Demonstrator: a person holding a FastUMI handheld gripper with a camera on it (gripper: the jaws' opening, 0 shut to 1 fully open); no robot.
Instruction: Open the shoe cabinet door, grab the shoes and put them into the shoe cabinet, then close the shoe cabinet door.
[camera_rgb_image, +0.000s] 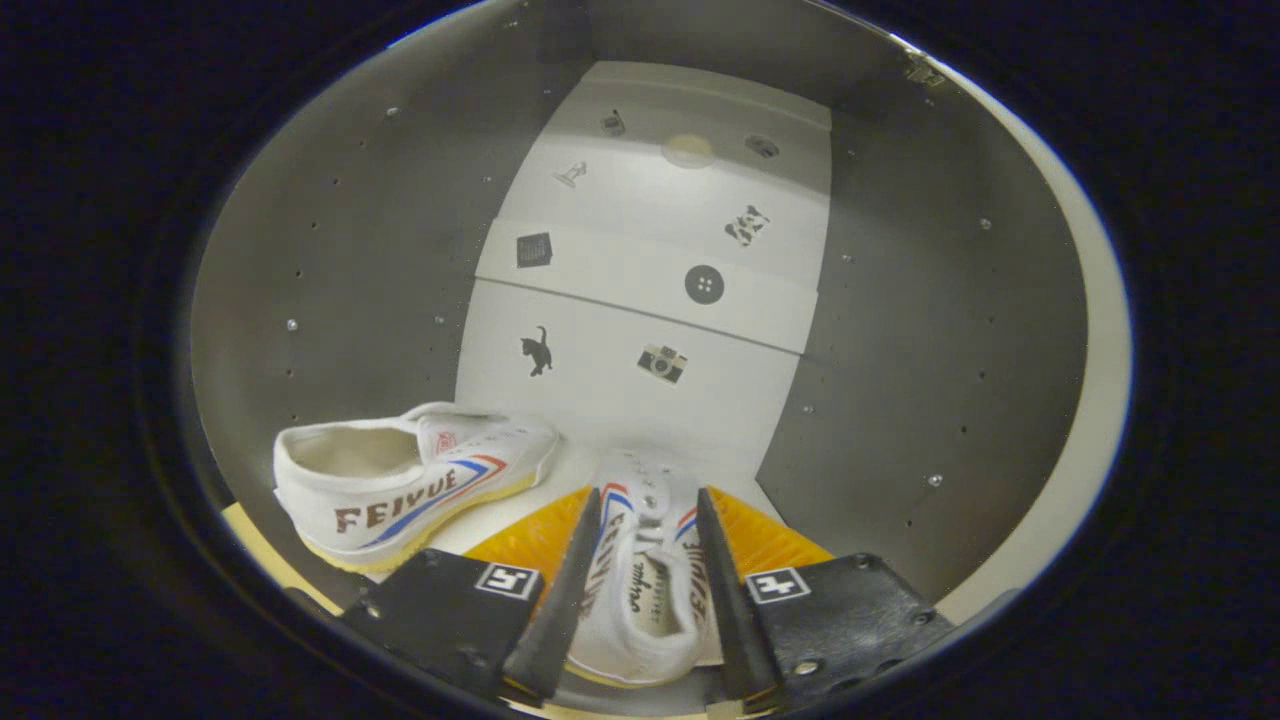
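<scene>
The shoe cabinet's pale shelf (520, 515) runs across the lower middle of the frame — one white shoe (400, 480) lies at lower left, another white shoe (640, 580) rests bottom centre between the tool (648, 498) fingers.

Two white canvas sneakers with red and blue side stripes: one (405, 480) beside fingers, one (645, 580) between them. One gripper (648, 505), two fingers. One grey-walled cabinet (350, 250). Eight small printed pictures (704, 285) on white back panel.
</scene>
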